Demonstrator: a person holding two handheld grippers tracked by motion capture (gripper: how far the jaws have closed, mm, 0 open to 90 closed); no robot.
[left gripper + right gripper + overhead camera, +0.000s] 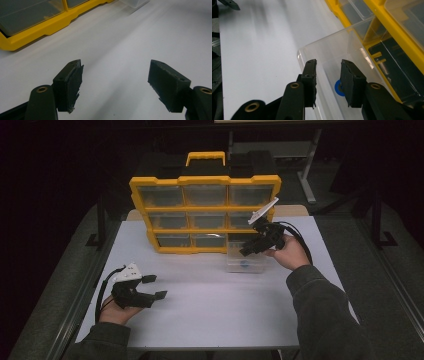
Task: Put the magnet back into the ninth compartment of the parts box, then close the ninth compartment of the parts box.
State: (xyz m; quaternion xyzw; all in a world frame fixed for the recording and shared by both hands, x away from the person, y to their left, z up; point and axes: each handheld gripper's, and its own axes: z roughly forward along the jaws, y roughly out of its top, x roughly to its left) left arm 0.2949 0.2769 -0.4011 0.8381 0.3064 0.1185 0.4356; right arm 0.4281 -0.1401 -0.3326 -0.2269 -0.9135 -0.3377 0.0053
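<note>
Bin is out of my organizer, near the table's far edge; right gripper straddles its wall, half-spread; left gripper spread, idle.

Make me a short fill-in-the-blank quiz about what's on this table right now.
1. The frame of the organizer is coloured ____.
2. The clear bin holds a small ____ ring.
3. The right gripper has one jaw inside the bin and one ____ it.
4. The left gripper has its jaws ____.

Answers: yellow; blue; outside; open
</note>
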